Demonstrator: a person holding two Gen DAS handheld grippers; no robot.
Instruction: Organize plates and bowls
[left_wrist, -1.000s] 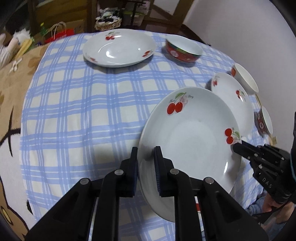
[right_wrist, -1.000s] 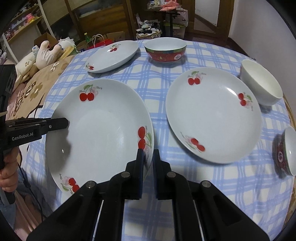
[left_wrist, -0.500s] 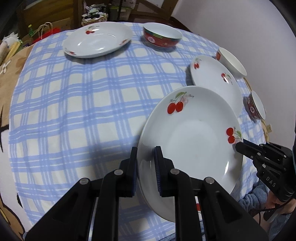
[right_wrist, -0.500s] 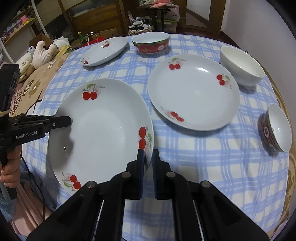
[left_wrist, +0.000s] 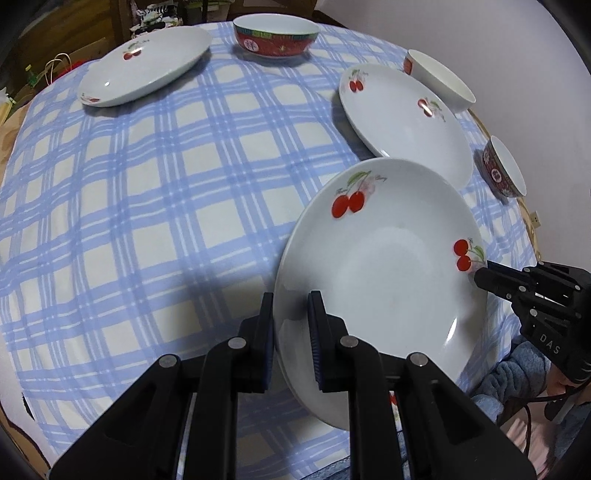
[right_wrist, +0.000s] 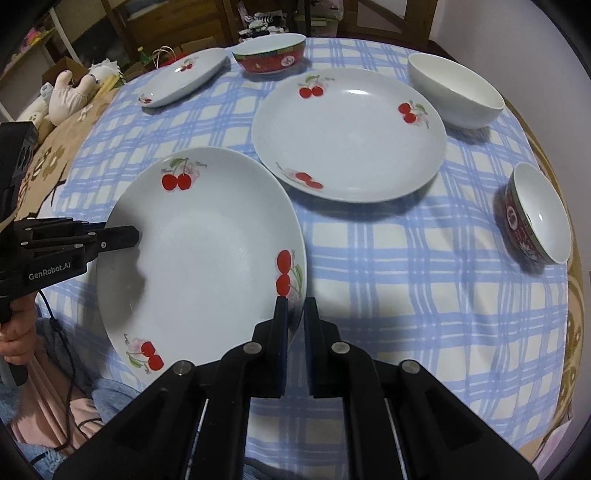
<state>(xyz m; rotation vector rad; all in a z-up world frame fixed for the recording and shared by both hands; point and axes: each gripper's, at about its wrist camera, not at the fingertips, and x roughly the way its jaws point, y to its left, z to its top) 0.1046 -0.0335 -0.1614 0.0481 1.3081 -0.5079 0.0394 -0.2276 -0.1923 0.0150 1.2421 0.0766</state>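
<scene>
A white plate with red cherries (left_wrist: 384, 273) (right_wrist: 207, 251) hangs above the near edge of the table, held from both sides. My left gripper (left_wrist: 291, 306) is shut on its left rim. My right gripper (right_wrist: 295, 310) is shut on its right rim, and shows in the left wrist view as well (left_wrist: 480, 275). A second cherry plate (right_wrist: 351, 133) (left_wrist: 402, 122) lies on the cloth just beyond the held one. A third cherry plate (right_wrist: 184, 77) (left_wrist: 147, 66) lies at the far left.
A blue checked cloth (left_wrist: 166, 192) covers the round table. A red bowl (right_wrist: 269, 55) stands at the back, a white bowl (right_wrist: 458, 94) at the far right, a small red bowl (right_wrist: 539, 214) near the right edge. Soft toys (right_wrist: 70, 96) lie left of the table.
Both grippers have carried the held plate across the table toward the second cherry plate, which now lies much nearer its far rim. The grips are unchanged.
</scene>
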